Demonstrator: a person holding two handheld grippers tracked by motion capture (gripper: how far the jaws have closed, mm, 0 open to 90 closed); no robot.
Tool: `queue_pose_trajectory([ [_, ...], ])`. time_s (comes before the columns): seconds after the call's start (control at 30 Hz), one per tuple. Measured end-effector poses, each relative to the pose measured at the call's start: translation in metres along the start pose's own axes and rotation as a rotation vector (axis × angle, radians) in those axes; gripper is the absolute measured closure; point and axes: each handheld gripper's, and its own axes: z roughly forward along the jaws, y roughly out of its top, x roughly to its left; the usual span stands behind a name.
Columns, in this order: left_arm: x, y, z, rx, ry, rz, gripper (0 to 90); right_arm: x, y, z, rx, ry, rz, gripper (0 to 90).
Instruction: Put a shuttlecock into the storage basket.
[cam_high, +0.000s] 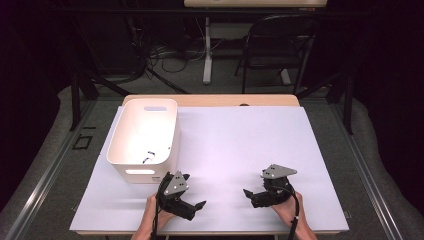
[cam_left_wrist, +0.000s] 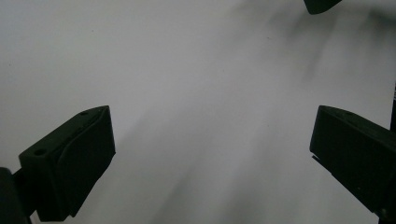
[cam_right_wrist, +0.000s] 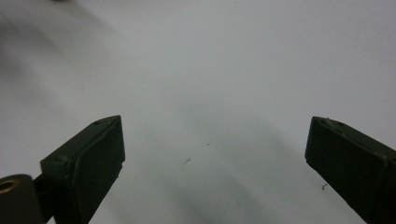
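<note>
My left gripper (cam_high: 192, 197) rests low over the white sheet (cam_high: 240, 145) near the front edge, just in front of the white bin (cam_high: 145, 137). Its jaws stand wide apart with nothing between them, and its own view looks down on bare white surface between the fingertips (cam_left_wrist: 212, 154). My right gripper (cam_high: 252, 192) sits at the front right, pointing left toward the other one. It is also open and empty (cam_right_wrist: 215, 154). The tip of the right gripper (cam_left_wrist: 320, 4) peeks in at the top of the left gripper view.
The white bin has handle cut-outs and holds a few small dark bits (cam_high: 149, 156) on its floor. The wooden table edge (cam_high: 210, 100) runs behind the sheet. Beyond it stand a dark folding chair (cam_high: 280, 45) and a table leg (cam_high: 207, 50).
</note>
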Motion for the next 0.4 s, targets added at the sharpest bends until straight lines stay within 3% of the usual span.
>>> queue_pose_trajectory([
  [0.4,-0.0015,-0.0009,0.0047,0.013,-0.006,0.013,0.0,0.0001,-0.0008,-0.0013,0.006,-0.01,-0.003,3.6],
])
